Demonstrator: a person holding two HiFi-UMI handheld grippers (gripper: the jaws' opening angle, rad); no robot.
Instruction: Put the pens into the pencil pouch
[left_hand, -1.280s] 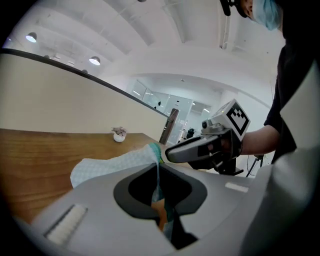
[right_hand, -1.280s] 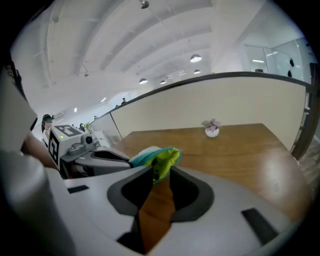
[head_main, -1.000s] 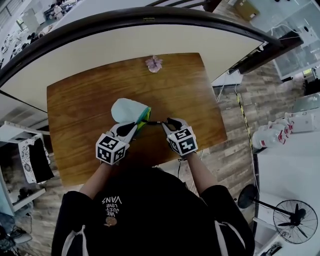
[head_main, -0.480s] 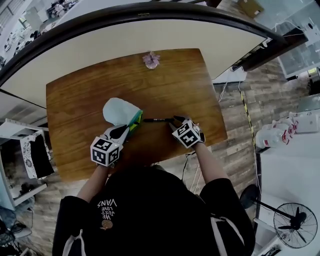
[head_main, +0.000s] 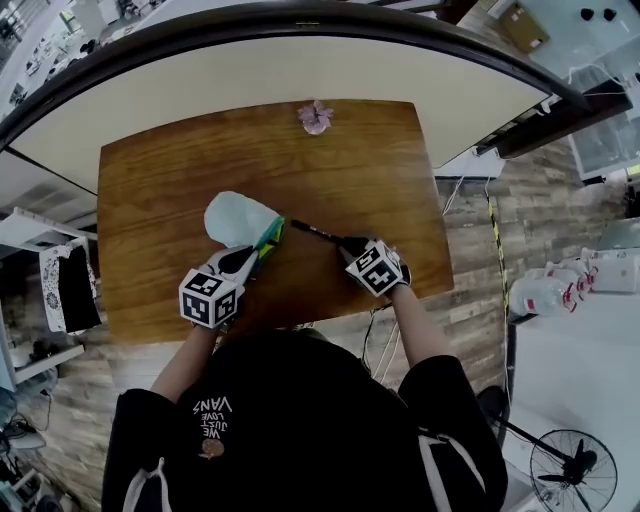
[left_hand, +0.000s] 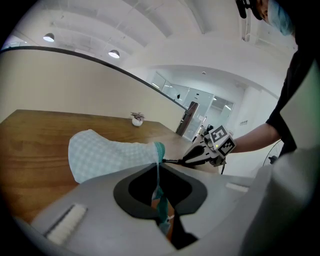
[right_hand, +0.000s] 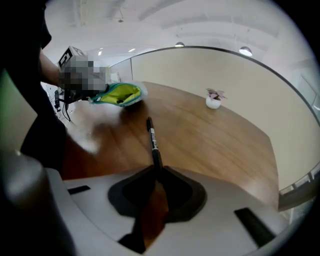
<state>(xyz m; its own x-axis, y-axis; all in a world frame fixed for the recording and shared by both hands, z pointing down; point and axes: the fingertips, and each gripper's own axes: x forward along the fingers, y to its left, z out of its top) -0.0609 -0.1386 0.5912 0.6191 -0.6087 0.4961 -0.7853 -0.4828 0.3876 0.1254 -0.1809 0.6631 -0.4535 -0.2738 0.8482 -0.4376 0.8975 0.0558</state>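
A pale mint checked pencil pouch (head_main: 238, 218) with a yellow-green lining lies on the wooden table (head_main: 180, 170). My left gripper (head_main: 255, 255) is shut on the rim of its open mouth, and the fabric edge (left_hand: 159, 187) shows between the jaws. My right gripper (head_main: 345, 243) has a black pen (head_main: 315, 233) between its jaws, which are closing, and the pads grip it. In the right gripper view the pen (right_hand: 152, 137) sticks out from the jaw tips and points toward the pouch (right_hand: 118, 94). The pen's tip is a short way from the mouth.
A small pinkish flower pot (head_main: 315, 117) stands at the table's far edge. Behind the table runs a curved cream wall panel (head_main: 300, 70). The table's near edge is just below both grippers, against the person's body.
The pen lay level between the grippers; now its free end is swung up toward the pouch mouth. The right gripper rolled and sank a little. The left gripper and pouch have hardly shifted.
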